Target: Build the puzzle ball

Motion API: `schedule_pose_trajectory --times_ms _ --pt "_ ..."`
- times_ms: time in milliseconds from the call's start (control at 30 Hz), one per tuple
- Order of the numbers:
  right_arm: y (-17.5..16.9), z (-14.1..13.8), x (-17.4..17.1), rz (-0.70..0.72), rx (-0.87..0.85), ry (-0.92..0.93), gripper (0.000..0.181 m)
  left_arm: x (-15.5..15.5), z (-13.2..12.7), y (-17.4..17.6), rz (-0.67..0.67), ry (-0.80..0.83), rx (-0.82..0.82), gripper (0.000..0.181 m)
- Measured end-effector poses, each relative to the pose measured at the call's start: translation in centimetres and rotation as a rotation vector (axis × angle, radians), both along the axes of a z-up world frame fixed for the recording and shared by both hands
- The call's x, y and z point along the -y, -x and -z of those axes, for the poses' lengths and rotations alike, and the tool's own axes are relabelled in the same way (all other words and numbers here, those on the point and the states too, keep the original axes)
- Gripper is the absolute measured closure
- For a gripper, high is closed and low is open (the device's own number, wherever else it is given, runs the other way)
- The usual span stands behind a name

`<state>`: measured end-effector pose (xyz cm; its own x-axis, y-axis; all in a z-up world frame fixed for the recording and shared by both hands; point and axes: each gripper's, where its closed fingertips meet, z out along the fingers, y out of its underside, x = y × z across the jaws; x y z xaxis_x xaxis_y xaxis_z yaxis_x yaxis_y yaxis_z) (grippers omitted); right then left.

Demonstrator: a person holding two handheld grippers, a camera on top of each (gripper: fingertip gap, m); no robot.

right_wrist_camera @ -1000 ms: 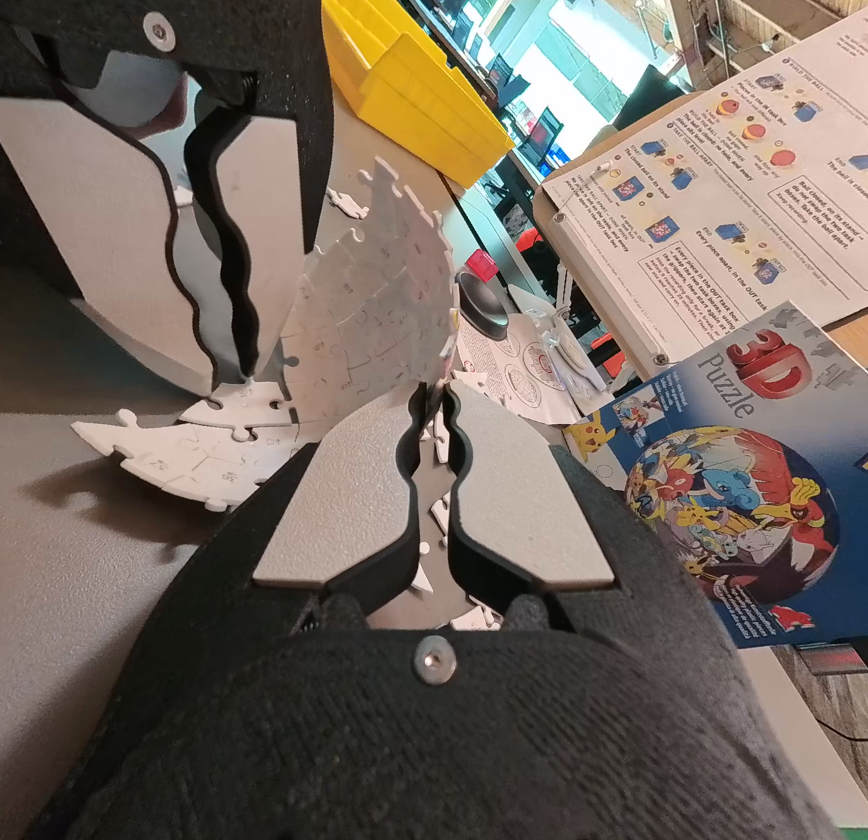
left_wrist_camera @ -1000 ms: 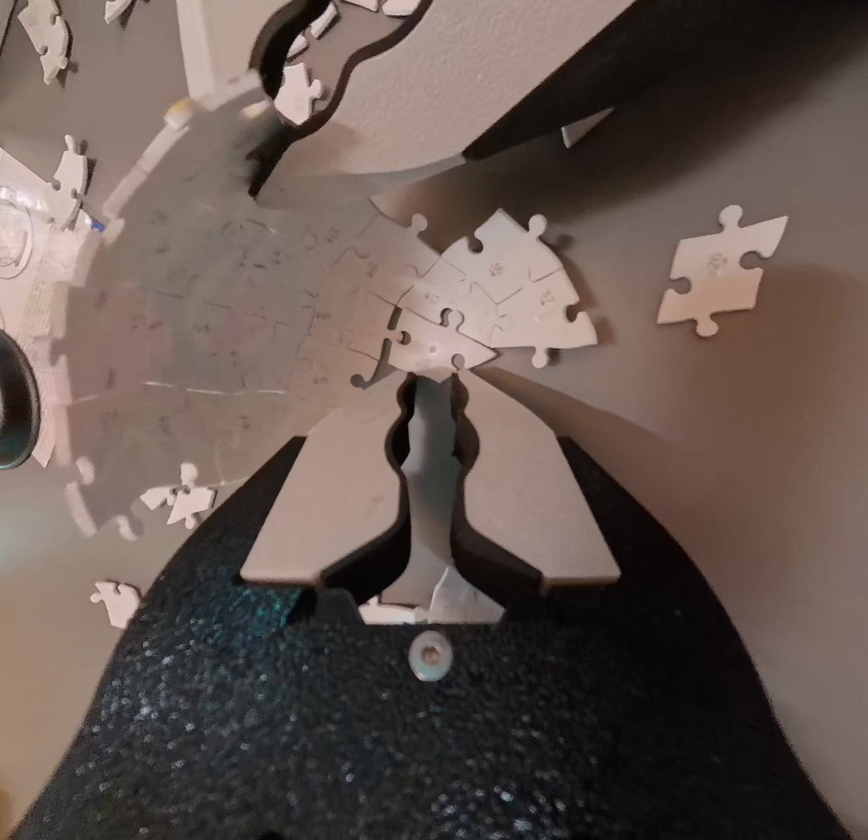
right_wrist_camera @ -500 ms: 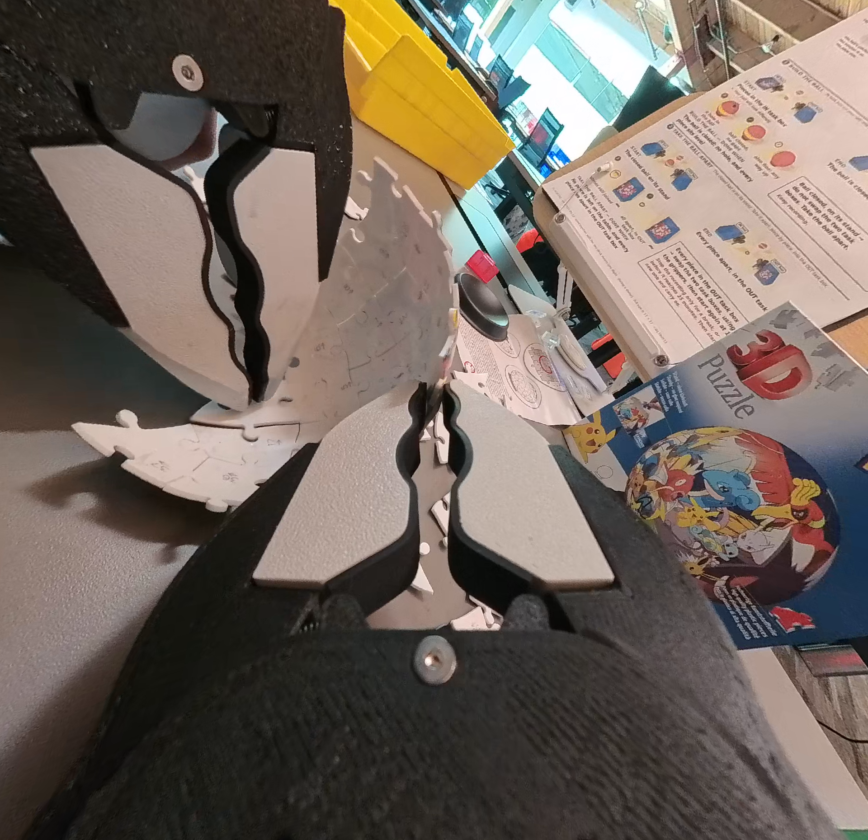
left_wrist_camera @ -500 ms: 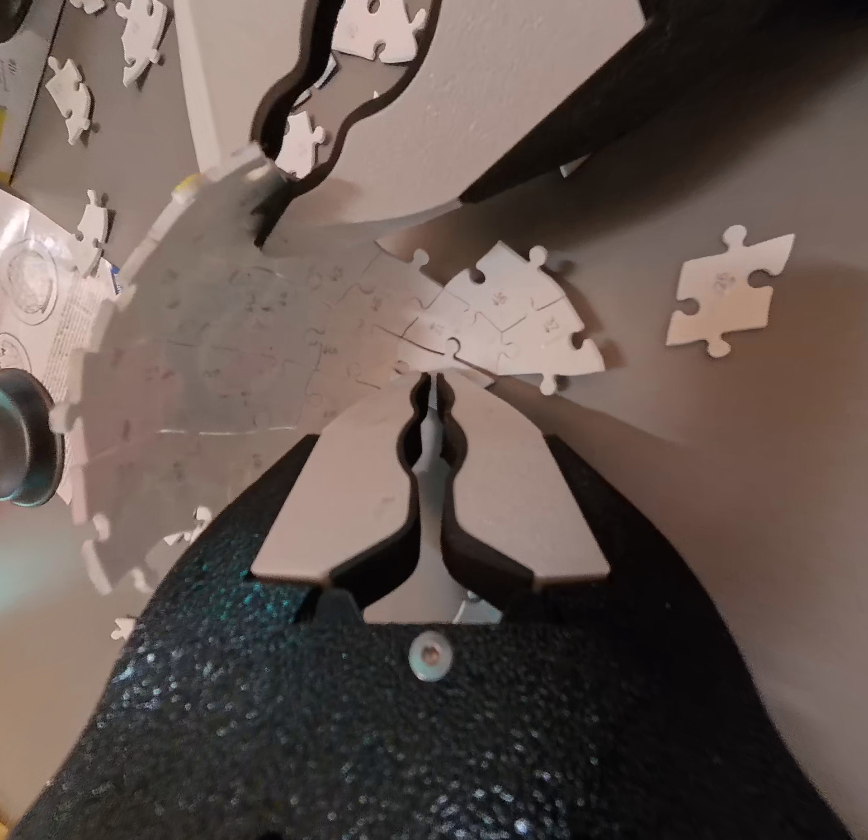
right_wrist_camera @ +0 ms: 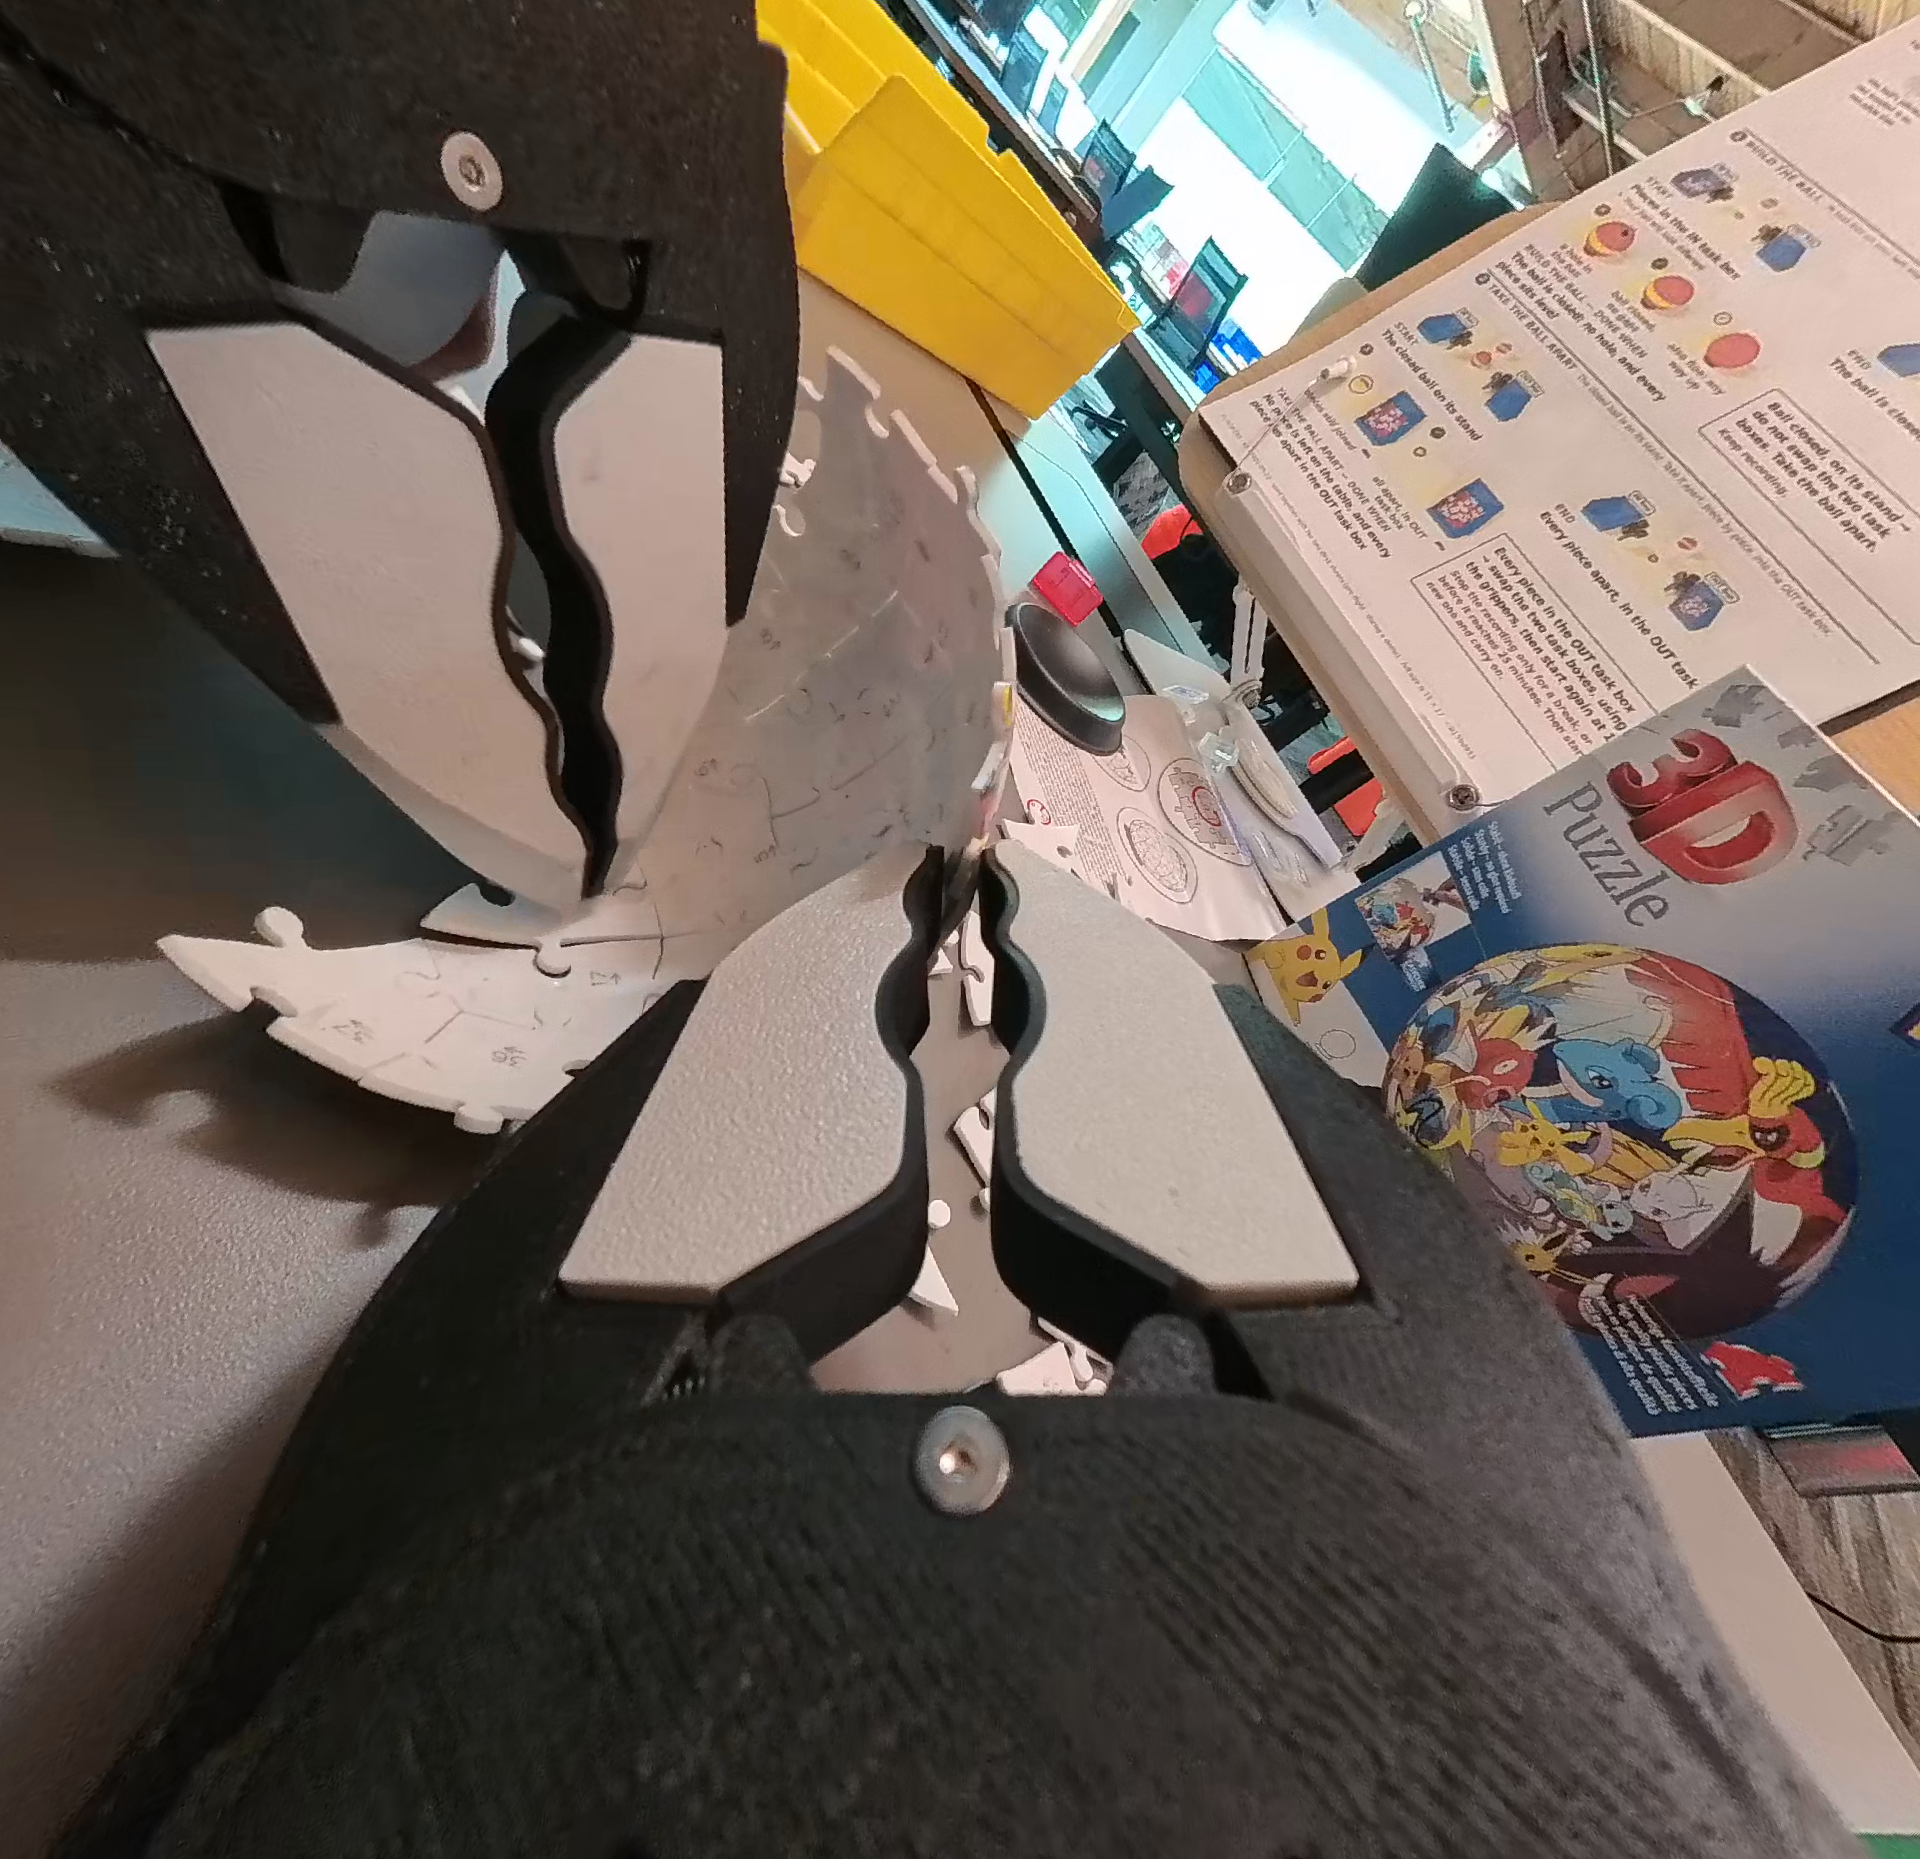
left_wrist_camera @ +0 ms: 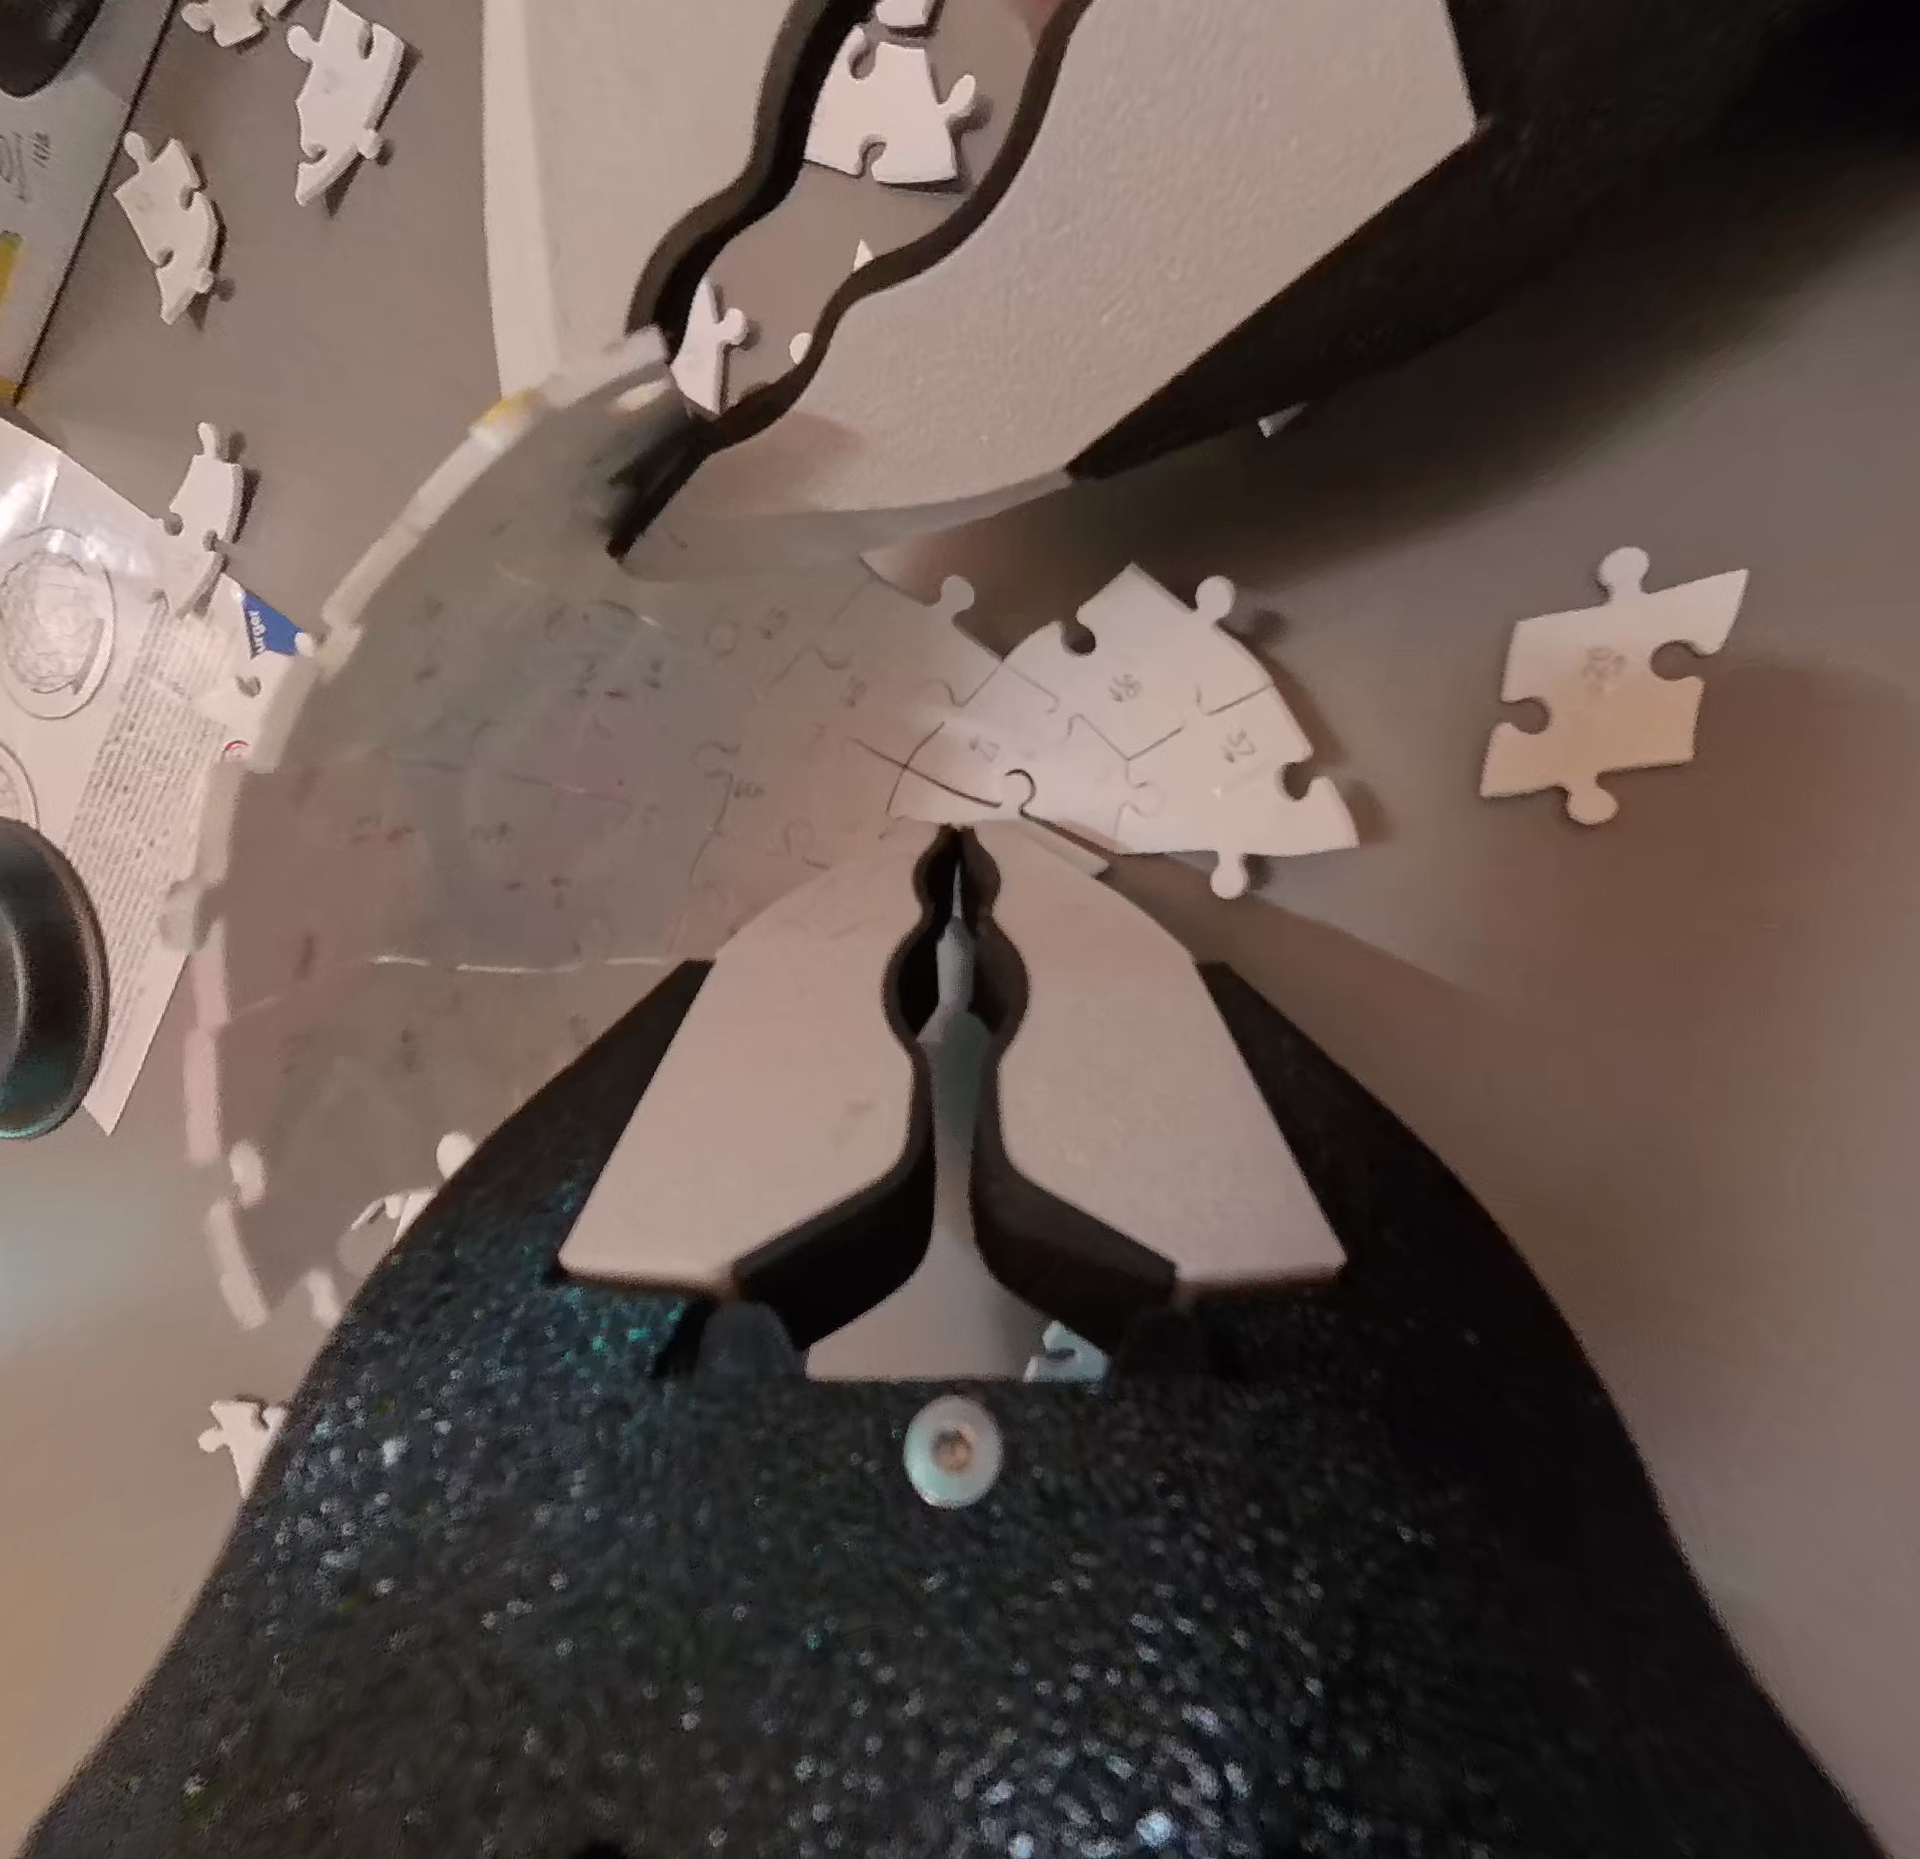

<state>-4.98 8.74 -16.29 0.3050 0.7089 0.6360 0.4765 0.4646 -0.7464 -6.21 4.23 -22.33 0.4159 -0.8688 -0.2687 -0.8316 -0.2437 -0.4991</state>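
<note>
The partly built puzzle ball is a curved white shell of joined pieces (left_wrist_camera: 520, 770), seen from its blank inner side; it also shows in the right wrist view (right_wrist_camera: 852, 646). My left gripper (left_wrist_camera: 956, 848) is shut on the shell's near edge, with a thin white sliver between its fingers. It shows from outside in the right wrist view (right_wrist_camera: 592, 879). My right gripper (right_wrist_camera: 951, 864) is shut on the shell's rim on the opposite side, and it shows in the left wrist view (left_wrist_camera: 634, 521). The shell's outer wedge (left_wrist_camera: 1174, 749) rests on the grey table.
A loose piece (left_wrist_camera: 1600, 687) lies right of the shell, and several more (left_wrist_camera: 343, 95) lie at the far left. A printed sheet (left_wrist_camera: 94, 666) and a black stand (right_wrist_camera: 1070, 677) are beyond the shell. The puzzle box (right_wrist_camera: 1610, 1061), an instruction board (right_wrist_camera: 1610, 375) and yellow bins (right_wrist_camera: 935, 209) stand behind. The left tips stand about 10 centimetres off the loose piece (left_wrist_camera: 1600, 687).
My left gripper has closed tighter on the shell's edge and moved in towards the right gripper. The shell has tipped up a little between the two. The right gripper has stayed shut.
</note>
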Motion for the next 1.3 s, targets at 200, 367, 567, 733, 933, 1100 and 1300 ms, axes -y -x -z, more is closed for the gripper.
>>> schedule_pose_trajectory --times_ms 200,367,567,733,933,1100,1300 --pt "0.0 0.0 0.0 0.001 0.000 0.000 0.175 0.0 0.2 -0.3 0.031 -0.006 -0.022 0.181" --pt "0.0 0.0 0.0 0.003 0.002 0.001 0.175 0.0 0.2 -0.2 0.031 -0.020 -0.068 0.181" --pt "-0.1 0.0 0.0 0.004 0.002 0.000 0.175 -0.2 -0.6 0.5 -0.021 -0.031 -0.006 0.181" --pt "0.0 0.0 0.0 0.001 0.000 0.000 0.175 -0.4 -2.0 1.5 -0.077 -0.045 0.045 0.181" --pt "0.0 -0.1 0.1 -0.001 -0.004 0.000 0.175 -0.3 -0.3 0.5 -0.042 -0.046 -0.010 0.181" --pt "0.0 -0.1 0.1 0.000 -0.004 0.001 0.175 -0.7 0.1 0.4 -0.041 -0.066 -0.041 0.181" --pt "0.1 0.0 0.0 0.002 -0.001 0.001 0.175 -0.7 0.2 0.4 -0.081 -0.007 0.008 0.181"
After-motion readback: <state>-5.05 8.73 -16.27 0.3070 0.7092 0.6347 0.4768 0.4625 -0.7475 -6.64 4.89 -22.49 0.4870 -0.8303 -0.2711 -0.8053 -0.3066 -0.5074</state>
